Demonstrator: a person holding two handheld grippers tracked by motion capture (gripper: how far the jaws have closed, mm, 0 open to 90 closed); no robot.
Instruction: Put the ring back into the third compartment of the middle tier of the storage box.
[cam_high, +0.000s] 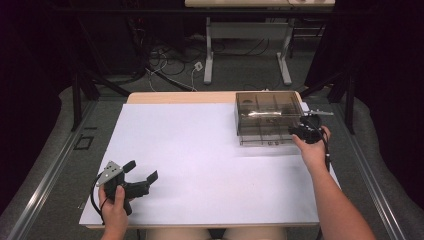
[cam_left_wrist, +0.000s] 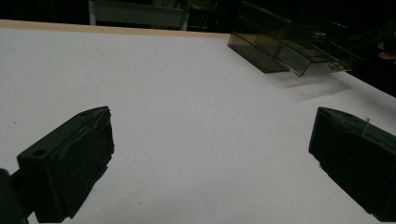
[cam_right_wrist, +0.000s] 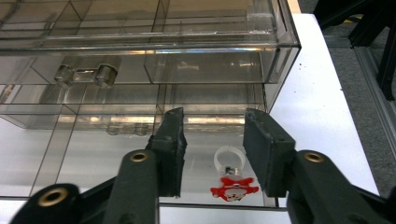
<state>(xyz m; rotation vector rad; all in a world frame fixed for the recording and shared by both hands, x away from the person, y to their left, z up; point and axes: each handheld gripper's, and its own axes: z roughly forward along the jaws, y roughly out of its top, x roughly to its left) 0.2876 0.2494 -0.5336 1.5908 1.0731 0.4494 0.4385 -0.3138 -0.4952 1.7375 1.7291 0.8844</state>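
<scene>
A smoky clear plastic drawer box (cam_high: 265, 117) stands at the table's back right, also seen as the box (cam_left_wrist: 289, 46) in the left gripper view. Its lower drawer (cam_right_wrist: 93, 154) is pulled out toward me. A clear ring with a red ornament (cam_right_wrist: 231, 186) lies in the drawer's front right compartment. My right gripper (cam_right_wrist: 212, 126) hovers just above that ring, jaws apart and not pressing on it; in the high view the right gripper (cam_high: 301, 131) is at the box's front right corner. My left gripper (cam_high: 142, 170) rests low at the front left, open with nothing between its fingers (cam_left_wrist: 70, 163).
A white sheet (cam_high: 200, 155) covers the tabletop, with a wooden edge (cam_high: 175, 97) showing at the back. Beyond stand another table's white legs (cam_high: 208, 55) and loose floor cables (cam_high: 165, 65). Black frame posts (cam_high: 76, 95) flank the table.
</scene>
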